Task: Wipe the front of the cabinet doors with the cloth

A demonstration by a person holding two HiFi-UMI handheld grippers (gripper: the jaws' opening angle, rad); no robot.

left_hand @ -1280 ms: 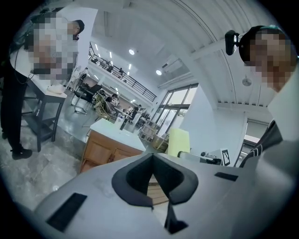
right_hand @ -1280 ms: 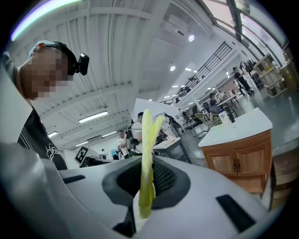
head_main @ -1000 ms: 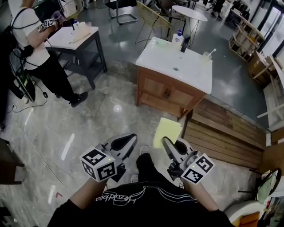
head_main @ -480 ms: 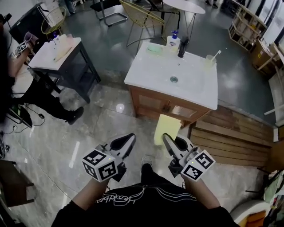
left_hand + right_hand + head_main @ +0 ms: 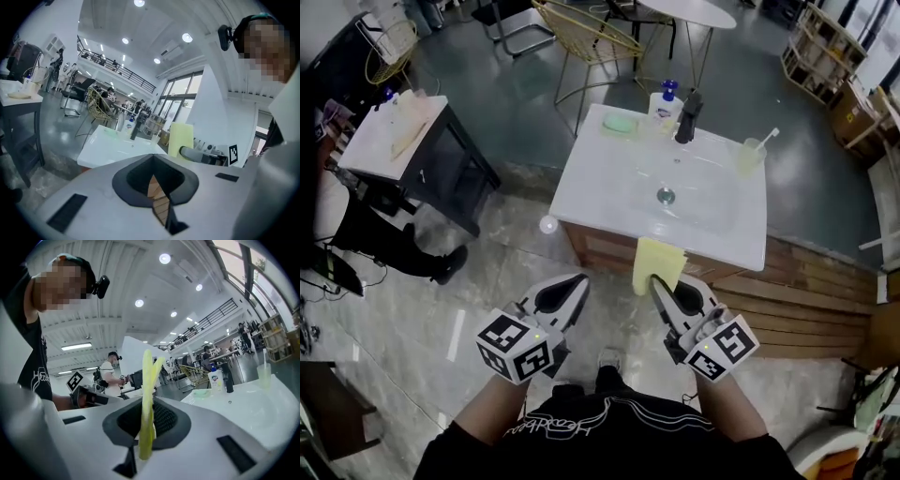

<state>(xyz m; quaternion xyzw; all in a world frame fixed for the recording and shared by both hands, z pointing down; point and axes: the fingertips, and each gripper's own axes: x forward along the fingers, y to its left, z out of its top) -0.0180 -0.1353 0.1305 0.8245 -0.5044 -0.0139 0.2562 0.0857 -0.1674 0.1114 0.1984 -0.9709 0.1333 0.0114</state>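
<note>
The wooden cabinet (image 5: 592, 251) under the white sink top (image 5: 609, 178) stands just ahead of me; the top hides most of its doors. A yellow cloth (image 5: 659, 264) stands upright from my right gripper (image 5: 658, 285), which is shut on it, and overlaps the top's front edge. In the right gripper view the cloth (image 5: 146, 399) is pinched between the jaws. My left gripper (image 5: 575, 287) is held level beside it, shut with nothing in it. The left gripper view shows the cloth (image 5: 181, 138) and the sink top (image 5: 112, 143).
On the sink top stand a soap bottle (image 5: 664, 101), a black tap (image 5: 688, 114), a green soap dish (image 5: 619, 124) and a cup with a toothbrush (image 5: 752, 155). A dark table (image 5: 422, 150) and a person's legs (image 5: 384, 246) are at left. Wooden planks (image 5: 811, 292) lie at right.
The sink cabinet has come much closer, and I now look down on its top. Both grippers keep the same pose, the right one still holding the cloth.
</note>
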